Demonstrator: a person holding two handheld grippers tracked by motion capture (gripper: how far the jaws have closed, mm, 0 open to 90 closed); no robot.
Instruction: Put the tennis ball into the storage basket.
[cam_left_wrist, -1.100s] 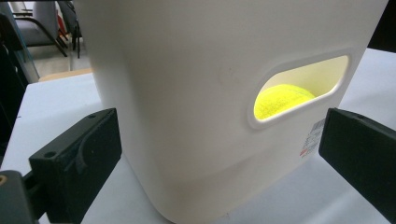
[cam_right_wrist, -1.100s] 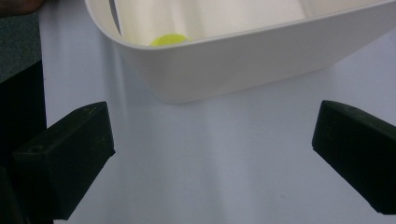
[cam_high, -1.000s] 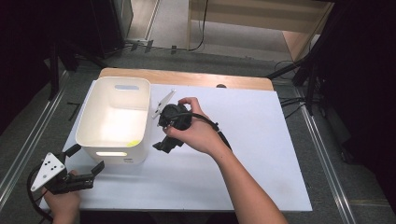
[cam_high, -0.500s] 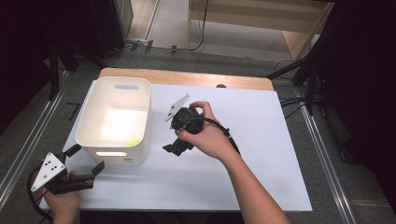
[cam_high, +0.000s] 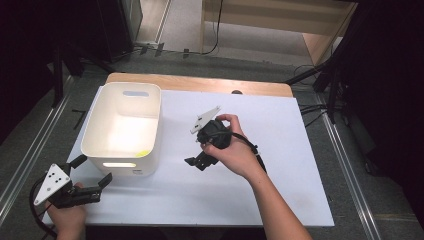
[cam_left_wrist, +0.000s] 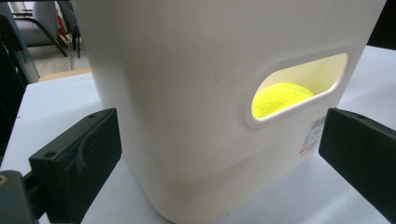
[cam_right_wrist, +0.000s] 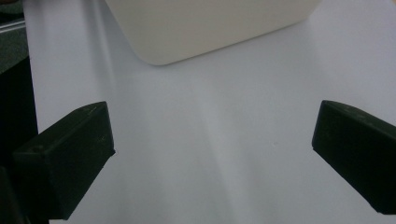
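Probably light and springy, that tennis ball (cam_left_wrist: 280, 97) in the white bin (cam_high: 122, 131) — best pinched across its middle. Left gripper (cam_high: 90, 176) and right gripper (cam_high: 196, 163) both spread wide, empty.

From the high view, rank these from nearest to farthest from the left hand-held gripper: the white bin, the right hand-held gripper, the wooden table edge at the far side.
1. White bin: just beyond the left hand-held gripper, at the table's left.
2. Right hand-held gripper: mid-table, to the right of the bin.
3. Wooden table edge: along the far side, behind the bin.
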